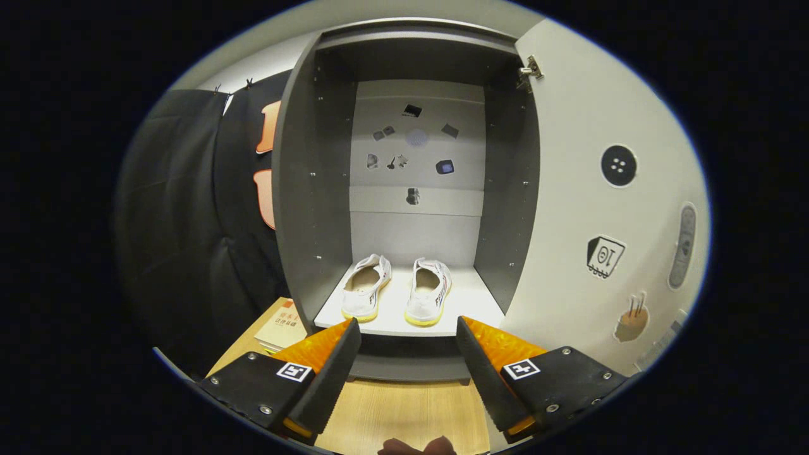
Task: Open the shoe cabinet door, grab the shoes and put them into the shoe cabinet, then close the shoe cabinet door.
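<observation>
The grey shoe cabinet (310, 189) stands ahead with its door (600, 208) swung wide to the right. Two white shoes with yellow soles rest side by side on its white bottom shelf (474, 303), heels toward me: the left shoe (365, 287) and the right shoe (428, 292). My gripper (407, 328) is open and empty, its orange and black fingers (328, 360) spread just in front of the shelf's front edge, short of the shoes.
The cabinet's back panel carries several small stickers. The open door bears stickers and a grey handle (684, 246) near its far edge. A book (281, 325) lies on the wooden floor (404, 411) left of the cabinet. Black cloth wall hangs to the left.
</observation>
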The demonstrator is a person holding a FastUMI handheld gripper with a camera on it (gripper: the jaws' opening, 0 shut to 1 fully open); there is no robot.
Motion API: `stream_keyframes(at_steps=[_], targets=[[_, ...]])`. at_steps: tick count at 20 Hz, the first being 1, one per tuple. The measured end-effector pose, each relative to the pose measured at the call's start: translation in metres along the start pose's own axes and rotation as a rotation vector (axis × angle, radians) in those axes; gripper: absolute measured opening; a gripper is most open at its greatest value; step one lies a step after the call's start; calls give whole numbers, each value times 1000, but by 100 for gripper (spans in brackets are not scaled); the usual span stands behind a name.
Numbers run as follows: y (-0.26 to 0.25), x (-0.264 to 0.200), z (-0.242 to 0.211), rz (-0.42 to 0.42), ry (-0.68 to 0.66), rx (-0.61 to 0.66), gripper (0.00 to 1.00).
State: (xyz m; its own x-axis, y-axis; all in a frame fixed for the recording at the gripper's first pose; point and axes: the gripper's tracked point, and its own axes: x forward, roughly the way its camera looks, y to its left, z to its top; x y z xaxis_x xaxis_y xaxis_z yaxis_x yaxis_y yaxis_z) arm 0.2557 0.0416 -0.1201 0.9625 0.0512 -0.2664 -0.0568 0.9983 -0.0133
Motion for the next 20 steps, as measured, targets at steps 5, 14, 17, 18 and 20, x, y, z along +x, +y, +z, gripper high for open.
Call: stream_keyframes(at_steps=[5, 14, 17, 18, 20], targets=[[-7, -65, -1, 85, -56, -5, 95], [-49, -184, -4, 246, -170, 0, 94], [-80, -208, -7, 258, -192, 17, 94], [-93, -214, -8, 249, -202, 22, 94], [-120, -217, -8, 223, -206, 36, 94]])
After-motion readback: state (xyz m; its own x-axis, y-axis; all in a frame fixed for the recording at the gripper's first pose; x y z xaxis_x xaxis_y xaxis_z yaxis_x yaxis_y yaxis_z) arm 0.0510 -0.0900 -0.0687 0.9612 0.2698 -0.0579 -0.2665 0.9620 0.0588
